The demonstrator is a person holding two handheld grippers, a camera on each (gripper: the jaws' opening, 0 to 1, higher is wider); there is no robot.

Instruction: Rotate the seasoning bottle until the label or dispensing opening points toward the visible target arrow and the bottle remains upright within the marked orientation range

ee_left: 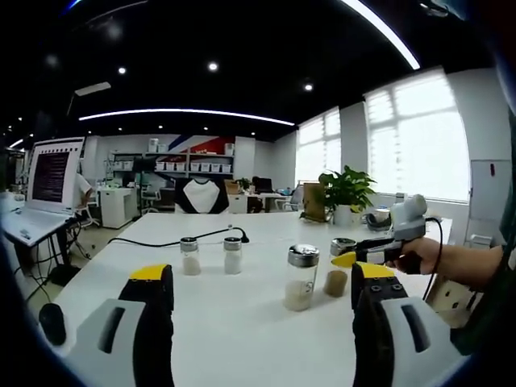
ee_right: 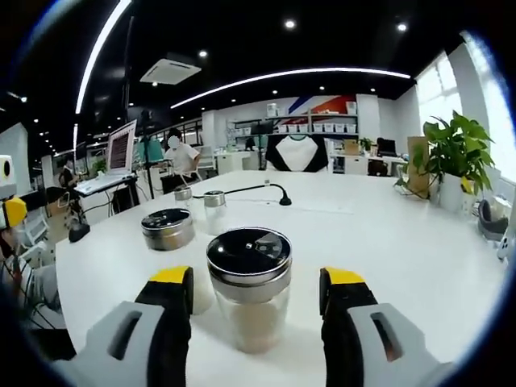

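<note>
A glass seasoning jar (ee_right: 248, 310) with a dark metal lid and pale contents stands upright on the white table (ee_right: 387, 242). My right gripper (ee_right: 256, 282) is open, one yellow-tipped jaw on each side of the jar with small gaps showing. In the left gripper view this jar (ee_left: 338, 270) is right of centre, and the right gripper (ee_left: 351, 259) reaches it from the right, held by a hand. My left gripper (ee_left: 262, 274) is open and holds nothing, short of a second lidded jar (ee_left: 301, 279).
Two small shakers (ee_left: 190, 255) (ee_left: 233, 254) stand further back beside a black cable (ee_left: 161, 241). The second jar (ee_right: 168, 229) sits left of the held-around one. A potted plant (ee_right: 451, 157) and a laptop (ee_left: 44, 189) flank the table.
</note>
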